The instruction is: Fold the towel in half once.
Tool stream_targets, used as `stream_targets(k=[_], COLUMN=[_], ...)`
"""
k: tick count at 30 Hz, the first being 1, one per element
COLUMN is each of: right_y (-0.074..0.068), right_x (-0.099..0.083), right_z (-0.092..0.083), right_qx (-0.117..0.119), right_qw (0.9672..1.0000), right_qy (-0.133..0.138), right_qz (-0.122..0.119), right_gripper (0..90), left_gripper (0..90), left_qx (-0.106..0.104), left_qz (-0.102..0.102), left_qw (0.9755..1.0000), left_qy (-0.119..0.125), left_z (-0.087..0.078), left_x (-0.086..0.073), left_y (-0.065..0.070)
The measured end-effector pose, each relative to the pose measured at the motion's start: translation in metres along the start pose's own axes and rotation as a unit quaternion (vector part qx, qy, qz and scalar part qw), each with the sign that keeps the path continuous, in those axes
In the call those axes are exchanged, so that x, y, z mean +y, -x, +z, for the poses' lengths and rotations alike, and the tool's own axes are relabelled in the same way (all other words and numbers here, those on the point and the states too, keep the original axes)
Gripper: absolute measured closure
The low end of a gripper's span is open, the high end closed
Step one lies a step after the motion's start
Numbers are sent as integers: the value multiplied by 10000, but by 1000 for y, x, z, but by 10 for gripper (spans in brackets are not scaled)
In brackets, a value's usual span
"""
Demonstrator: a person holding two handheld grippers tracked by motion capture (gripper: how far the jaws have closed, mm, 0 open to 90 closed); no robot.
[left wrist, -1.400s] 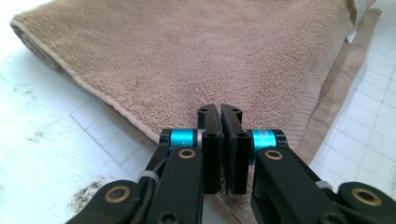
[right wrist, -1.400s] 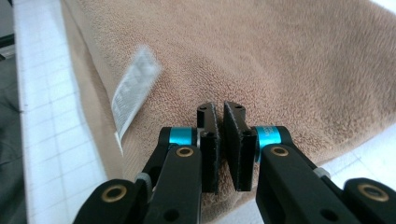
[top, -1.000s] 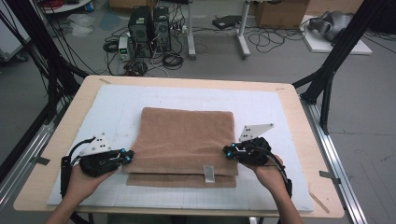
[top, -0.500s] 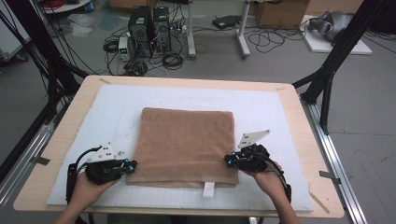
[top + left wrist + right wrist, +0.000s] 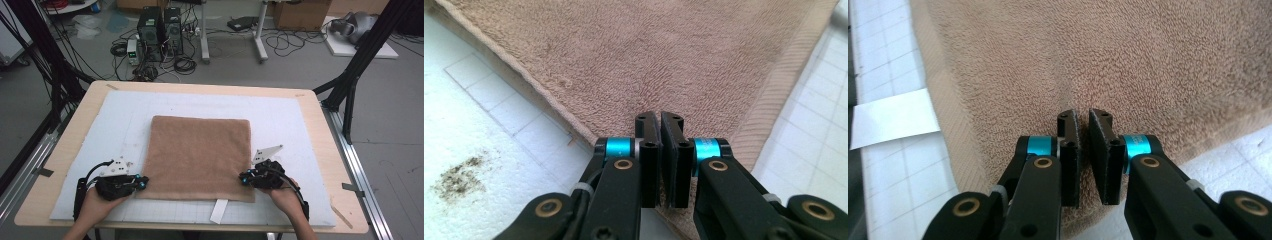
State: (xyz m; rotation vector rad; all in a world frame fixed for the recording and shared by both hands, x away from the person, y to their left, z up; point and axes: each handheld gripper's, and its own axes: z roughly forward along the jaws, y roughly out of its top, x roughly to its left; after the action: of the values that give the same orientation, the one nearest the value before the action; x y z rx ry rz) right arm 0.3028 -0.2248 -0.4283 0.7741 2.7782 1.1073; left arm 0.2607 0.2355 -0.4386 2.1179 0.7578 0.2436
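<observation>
A folded brown towel (image 5: pixel 200 155) lies flat on the white gridded mat (image 5: pixel 295 120). My left gripper (image 5: pixel 141 184) is at its near left corner, low on the mat. In the left gripper view the jaws (image 5: pixel 660 120) are pressed together on the towel's corner (image 5: pixel 674 60). My right gripper (image 5: pixel 243 177) is at the near right corner. In the right gripper view its pads (image 5: pixel 1082 117) pinch a small ridge of the towel (image 5: pixel 1098 55) between them. A white label (image 5: pixel 218 211) sticks out from the towel's near edge.
The mat covers a wooden table (image 5: pixel 320 107) with metal rails along both sides. A dark stain (image 5: pixel 459 177) marks the mat left of the towel corner. Bare mat surrounds the towel on every side. Cables and computer cases sit on the floor beyond the table.
Both grippers have come down and toward the near edge, bringing the towel's upper layer with them. Its near edge now lies flat over the lower layer.
</observation>
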Motion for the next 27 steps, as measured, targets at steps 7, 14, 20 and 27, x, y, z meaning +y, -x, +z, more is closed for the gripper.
stream_targets(k=[7,14,20,27], right_y=[4,11,8,5], right_x=[0,7,-3,-13], right_z=[-3,-9,-2,-6], right_qx=[20,-213,-367,-420], right_qw=[9999,9989,9990,9986], right_qy=[98,375,221,290], right_qz=[95,166,120,123], right_gripper=[679,601,549,530], left_gripper=[800,626,592,555], left_qx=[13,-1,165,238], left_qz=[-5,8,-12,-15], left_qw=[10000,9999,9999,9997], left_qy=[3,126,17,-52], left_z=[1,3,4,-1], left_x=[2,8,3,-2], left_y=[-2,-1,-4,-4])
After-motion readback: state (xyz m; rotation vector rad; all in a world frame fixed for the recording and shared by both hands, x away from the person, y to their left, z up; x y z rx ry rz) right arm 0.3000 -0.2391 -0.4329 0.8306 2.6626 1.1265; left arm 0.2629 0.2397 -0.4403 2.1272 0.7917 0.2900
